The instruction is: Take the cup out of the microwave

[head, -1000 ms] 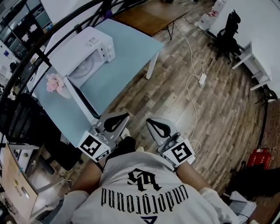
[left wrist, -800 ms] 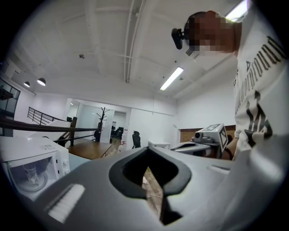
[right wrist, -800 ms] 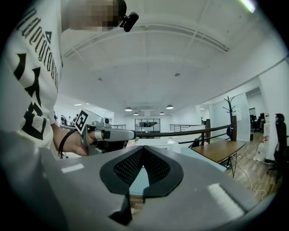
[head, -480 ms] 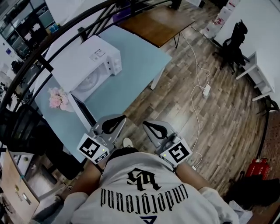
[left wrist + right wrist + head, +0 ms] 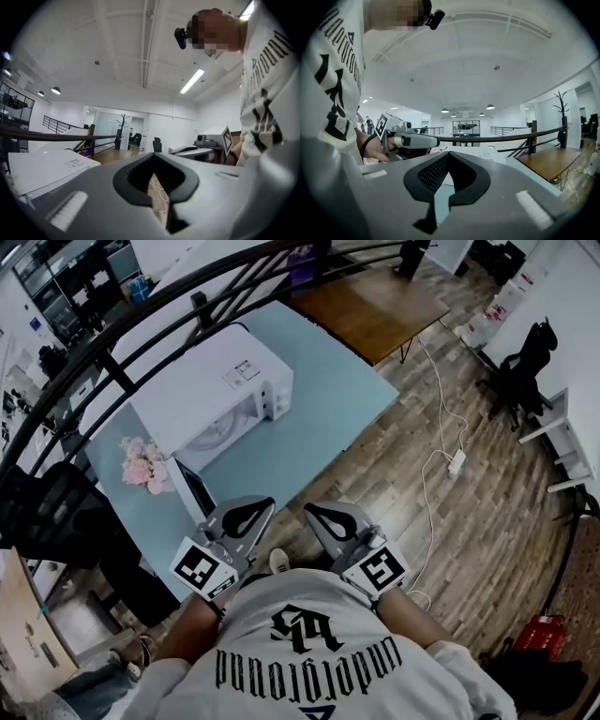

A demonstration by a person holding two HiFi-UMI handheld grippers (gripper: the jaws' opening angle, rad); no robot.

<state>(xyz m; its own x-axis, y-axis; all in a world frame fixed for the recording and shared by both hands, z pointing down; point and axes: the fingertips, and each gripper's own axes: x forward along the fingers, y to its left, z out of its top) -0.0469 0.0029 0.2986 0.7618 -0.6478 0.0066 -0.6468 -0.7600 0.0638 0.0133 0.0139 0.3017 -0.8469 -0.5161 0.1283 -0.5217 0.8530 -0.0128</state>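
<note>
A white microwave (image 5: 211, 395) stands on a light-blue table (image 5: 319, 418), and a dark panel that looks like its open door (image 5: 192, 488) juts toward me. No cup shows in any view. My left gripper (image 5: 257, 509) and right gripper (image 5: 321, 513) are held side by side close to my chest, both shut and empty, just short of the table's near edge. In the left gripper view the microwave (image 5: 44, 168) lies low at left and the right gripper (image 5: 213, 139) at right. The right gripper view shows the left gripper (image 5: 401, 136) and the microwave (image 5: 476, 152) ahead.
Pink flowers (image 5: 145, 465) sit on the table left of the microwave. A dark railing (image 5: 141, 334) curves behind the table. A brown table (image 5: 375, 306) adjoins the far end. A cable with a power strip (image 5: 457, 463) lies on the wood floor, with an office chair (image 5: 520, 381) beyond it.
The table and microwave have drawn nearer and shifted right in the head view as I walk toward them. Both grippers stay shut and side by side.
</note>
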